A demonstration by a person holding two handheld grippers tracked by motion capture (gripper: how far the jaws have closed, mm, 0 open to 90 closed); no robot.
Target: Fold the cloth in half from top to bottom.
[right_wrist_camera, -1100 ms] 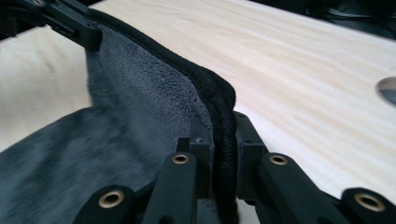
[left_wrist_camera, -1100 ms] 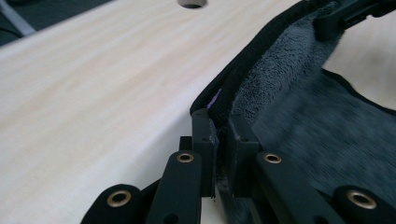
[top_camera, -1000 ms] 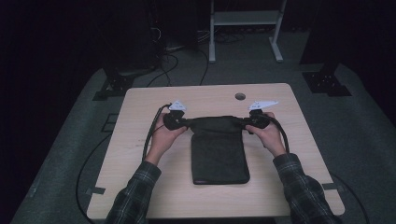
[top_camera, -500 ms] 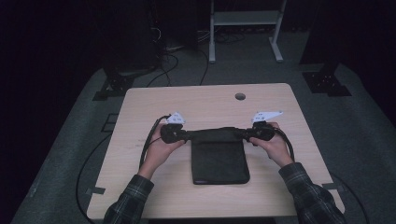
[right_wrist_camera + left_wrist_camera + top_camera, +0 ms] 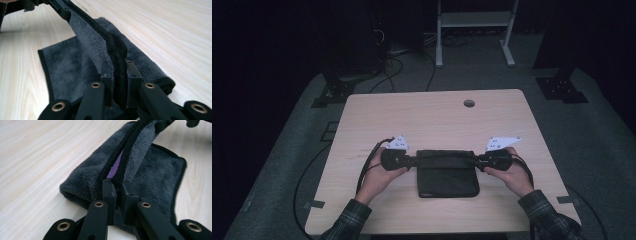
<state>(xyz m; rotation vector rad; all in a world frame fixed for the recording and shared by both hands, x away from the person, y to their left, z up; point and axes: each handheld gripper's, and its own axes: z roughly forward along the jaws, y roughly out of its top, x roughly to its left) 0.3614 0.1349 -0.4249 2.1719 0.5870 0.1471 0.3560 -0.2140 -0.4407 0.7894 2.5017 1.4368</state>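
Towel (image 5: 446, 175), dark grey and plush with a black bound hem, lies toward the near edge of the table (image 5: 432, 117), roughly midway between its left and right edges. It is already doubled over, and its far edge is lifted off the wood and stretched into a straight line between the two tools. From the left gripper view a sliver of purple (image 5: 115, 166) peeks out where the layers part along the hem, probably a lining or a tag; I cannot tell which.

The left hand-held gripper (image 5: 117, 192) is clamped on the left end of that raised edge, jaws pressed together with the thick hem pinched between them. The right hand-held gripper (image 5: 118, 75) bites the opposite end the same way, the corded hem bulging between its jaws. Holding both ends taut looks deliberate: a stretched edge keeps the layers aligned and lets the cloth travel as one flat sheet rather than bunching up.

In the high view the person's hands sit level with each other, one on each side of the towel, cables trailing back toward the near edge of the table. My guess is that another fold toward the near edge is under way, with the lifted edge meant to be laid over the part resting flat.

A round cable hole (image 5: 469, 103) sits near the far edge, well apart from the work.
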